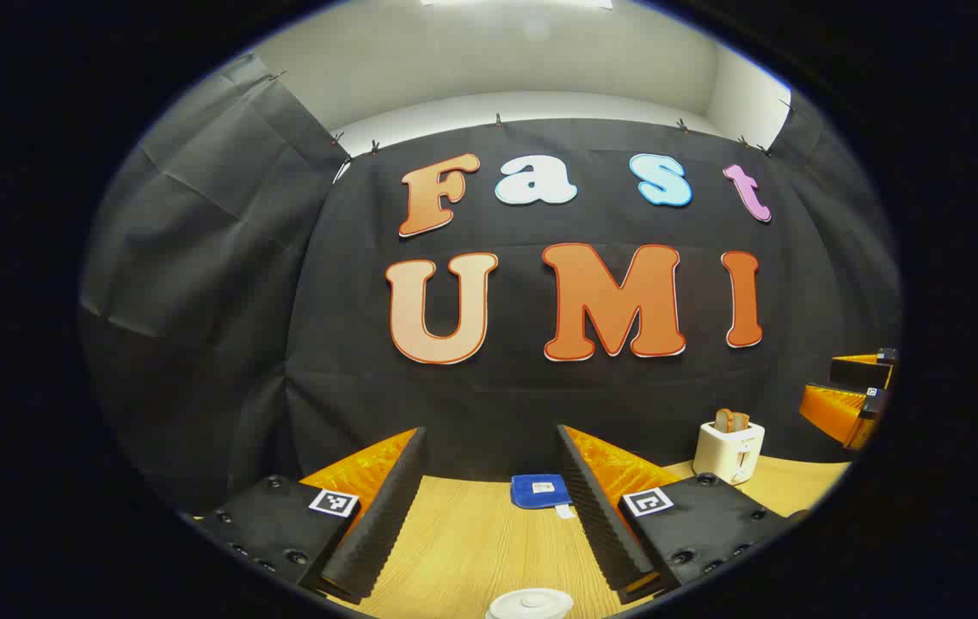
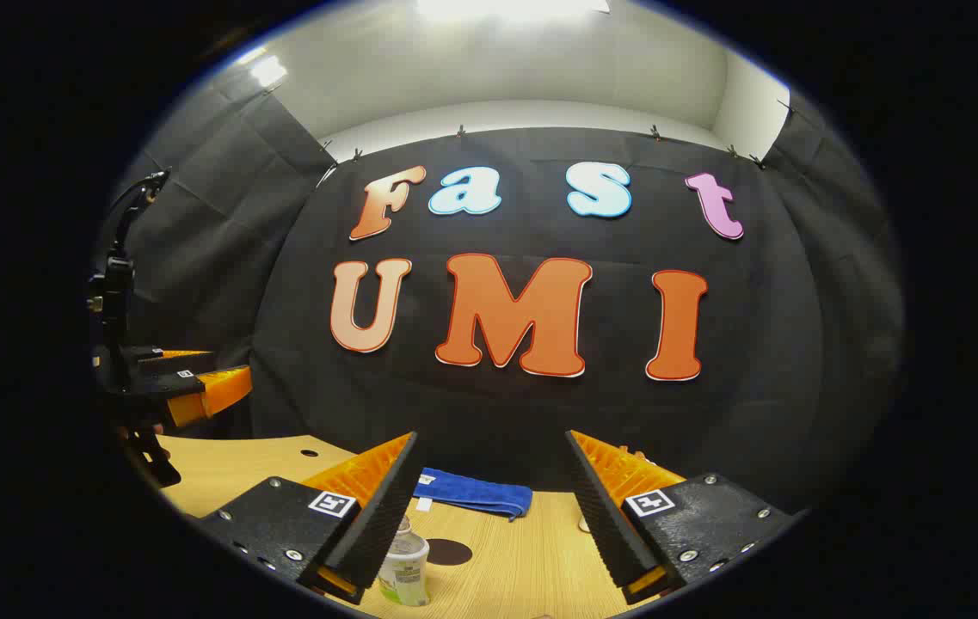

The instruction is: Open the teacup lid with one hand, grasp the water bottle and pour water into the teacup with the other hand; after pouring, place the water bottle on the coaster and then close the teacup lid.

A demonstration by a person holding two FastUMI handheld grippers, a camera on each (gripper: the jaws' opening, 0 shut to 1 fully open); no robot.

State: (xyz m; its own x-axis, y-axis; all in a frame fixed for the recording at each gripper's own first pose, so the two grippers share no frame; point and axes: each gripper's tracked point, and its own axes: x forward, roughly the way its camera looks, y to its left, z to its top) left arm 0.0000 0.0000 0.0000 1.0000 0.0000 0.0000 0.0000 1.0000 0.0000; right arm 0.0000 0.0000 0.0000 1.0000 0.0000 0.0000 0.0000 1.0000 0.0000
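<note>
The white teacup lid (image 1: 530, 604) shows at the bottom edge of the left gripper view, just below and between the fingers of my left gripper (image 1: 489, 430), which stands open and holds nothing. In the right gripper view a small clear water bottle (image 2: 405, 567) with a pale green label stands upright on the table, close beside the left finger of my right gripper (image 2: 490, 434). That gripper is open too, above the table. A dark round coaster (image 2: 448, 551) lies just right of the bottle. The teacup's body is hidden.
A blue cloth (image 1: 540, 491) (image 2: 476, 492) lies at the back of the wooden table (image 1: 463, 542) by the wall. A white toaster (image 1: 729, 449) with bread stands at the right. Farther off are the right gripper (image 1: 824, 385) and the left gripper (image 2: 218, 371).
</note>
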